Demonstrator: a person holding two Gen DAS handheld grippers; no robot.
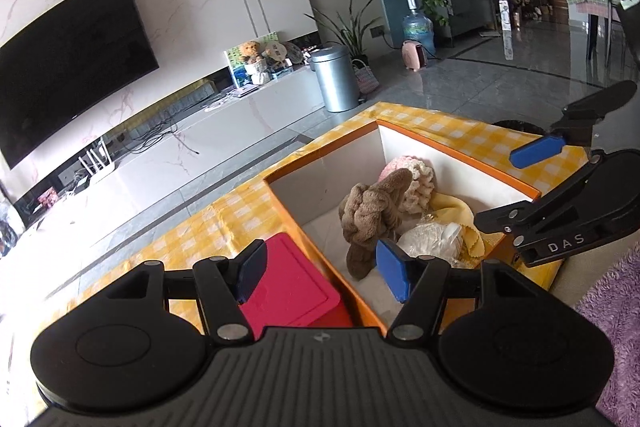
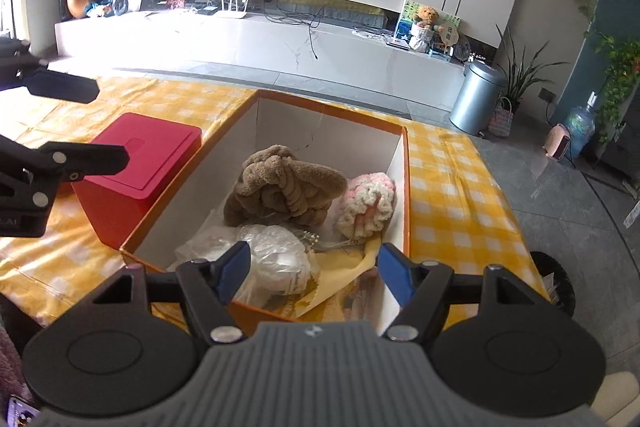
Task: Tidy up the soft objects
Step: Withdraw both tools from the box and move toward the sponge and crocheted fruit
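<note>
Soft items — brown plush, pink knit — inside orange box | left gripper spread wide, empty | right gripper likewise

Desk has a yellow-and-white checked cloth over its whole top. Two things sit directly on it: an open orange box with white inner walls, straight ahead of the right hand-held gripper, and a closed red box ahead and to that gripper's left. The red box stands just beside the orange box's left wall; contact can't be confirmed. From the left hand-held gripper, the red box lies directly below-ahead and the orange box ahead-right.
</note>
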